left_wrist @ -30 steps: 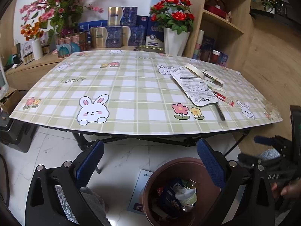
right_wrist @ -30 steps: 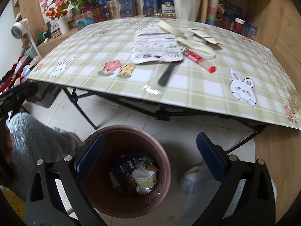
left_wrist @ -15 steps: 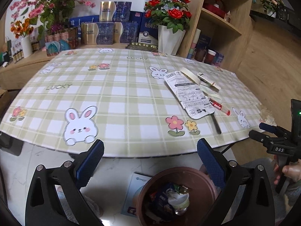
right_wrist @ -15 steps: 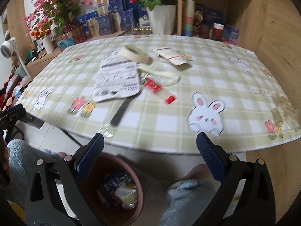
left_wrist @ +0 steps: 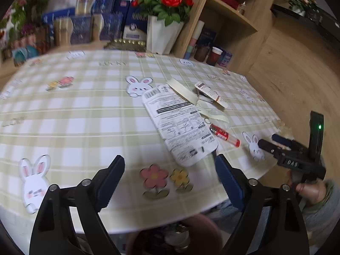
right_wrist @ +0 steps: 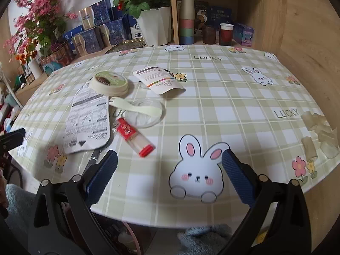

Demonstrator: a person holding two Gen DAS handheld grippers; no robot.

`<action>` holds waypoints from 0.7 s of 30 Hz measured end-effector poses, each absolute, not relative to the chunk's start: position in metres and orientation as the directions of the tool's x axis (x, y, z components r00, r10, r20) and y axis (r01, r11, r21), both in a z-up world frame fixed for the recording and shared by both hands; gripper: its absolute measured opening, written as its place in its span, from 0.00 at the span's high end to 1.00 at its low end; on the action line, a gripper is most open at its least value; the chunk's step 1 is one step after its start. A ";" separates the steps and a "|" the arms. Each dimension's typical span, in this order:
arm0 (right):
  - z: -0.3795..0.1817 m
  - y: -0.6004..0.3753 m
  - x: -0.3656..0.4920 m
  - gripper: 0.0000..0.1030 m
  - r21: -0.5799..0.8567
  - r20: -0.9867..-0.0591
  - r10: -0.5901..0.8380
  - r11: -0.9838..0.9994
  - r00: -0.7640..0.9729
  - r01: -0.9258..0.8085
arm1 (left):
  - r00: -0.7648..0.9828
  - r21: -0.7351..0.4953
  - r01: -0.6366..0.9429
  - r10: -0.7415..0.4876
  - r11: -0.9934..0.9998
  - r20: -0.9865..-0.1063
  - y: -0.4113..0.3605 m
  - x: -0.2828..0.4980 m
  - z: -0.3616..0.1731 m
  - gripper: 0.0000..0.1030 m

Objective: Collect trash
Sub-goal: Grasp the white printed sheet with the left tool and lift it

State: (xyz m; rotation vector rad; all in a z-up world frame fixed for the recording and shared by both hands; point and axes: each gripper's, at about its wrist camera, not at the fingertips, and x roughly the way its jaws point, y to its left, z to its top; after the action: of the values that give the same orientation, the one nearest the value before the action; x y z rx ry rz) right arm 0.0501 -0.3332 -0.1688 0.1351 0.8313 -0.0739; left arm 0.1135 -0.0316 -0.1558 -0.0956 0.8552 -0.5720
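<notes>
Nearest us, our left gripper [left_wrist: 170, 175] has just been narrowing its jaws with nothing between them; our right gripper [right_wrist: 170, 167] stands wide and empty. Below the table [right_wrist: 212, 110] edge sits the bin [left_wrist: 204, 227]. Farther on lie the printed packet [right_wrist: 89, 119], red tube [right_wrist: 133, 136], spoon [right_wrist: 138, 109] and tub [right_wrist: 110, 82].

My left gripper [left_wrist: 170, 176] fills the bottom of its own view, jaws apart with nothing between them, having just been closing a little. My right gripper [right_wrist: 170, 170] sits low in its frame, jaws wide and empty. At the left view's right edge, my right hand [left_wrist: 310, 189] grips the handle, grey sleeve behind.
</notes>
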 end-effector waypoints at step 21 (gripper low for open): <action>-0.192 -0.348 0.090 0.06 0.122 -0.755 0.003 0.983 0.656 0.135 | 0.362 -0.602 0.293 -0.669 0.743 -0.649 -0.065 0.247 -0.216 0.44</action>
State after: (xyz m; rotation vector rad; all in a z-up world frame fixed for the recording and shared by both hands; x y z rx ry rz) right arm 0.0905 -0.3484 -0.1923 0.1733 0.8537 -0.0753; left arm 0.2470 -0.0652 -0.2159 -0.4210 1.0257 -0.6428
